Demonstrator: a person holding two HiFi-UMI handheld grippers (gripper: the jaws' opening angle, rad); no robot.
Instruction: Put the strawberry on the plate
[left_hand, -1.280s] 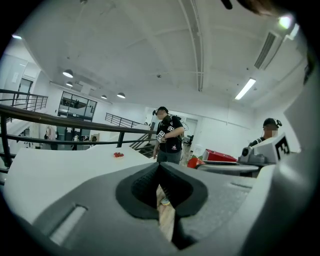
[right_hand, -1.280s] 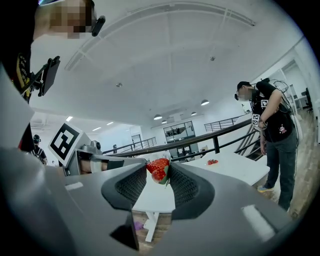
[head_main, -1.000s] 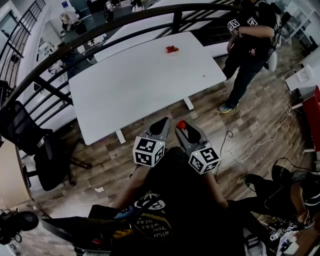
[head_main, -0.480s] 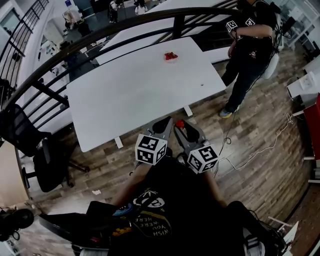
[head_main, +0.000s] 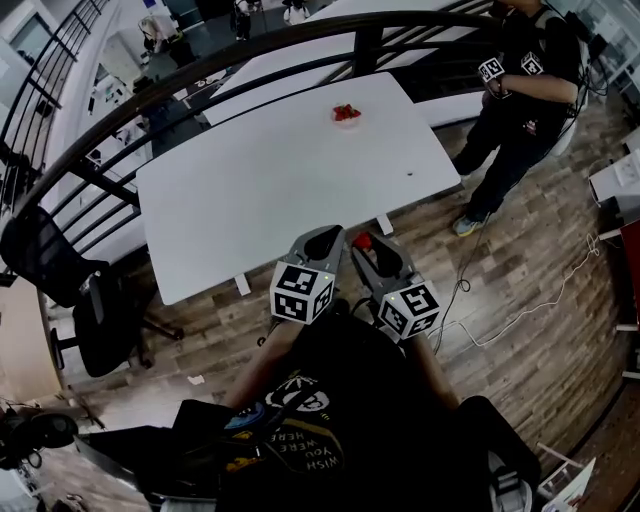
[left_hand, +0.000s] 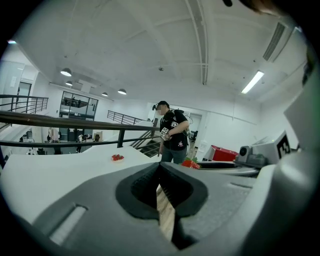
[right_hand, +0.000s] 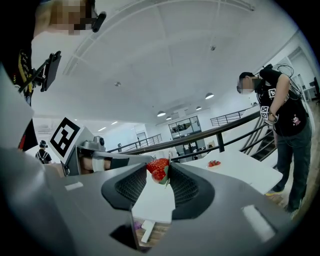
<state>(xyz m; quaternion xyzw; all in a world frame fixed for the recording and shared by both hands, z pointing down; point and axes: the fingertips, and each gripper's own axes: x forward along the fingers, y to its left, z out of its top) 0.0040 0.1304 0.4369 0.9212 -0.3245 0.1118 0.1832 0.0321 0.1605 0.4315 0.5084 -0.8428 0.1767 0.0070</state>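
Strawberry (right_hand: 157, 170) is sitting pinched at the tips of the right hand-held gripper (right_hand: 158, 166); a jolt could shake it loose before the plate (head_main: 347, 122).

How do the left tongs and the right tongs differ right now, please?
Load: the right tongs pinch a strawberry at their tips; the left tongs hold nothing. Opening: the right tongs' tips stand apart around the fruit, while the left tongs' tips meet. Both are grey and point towards the table.
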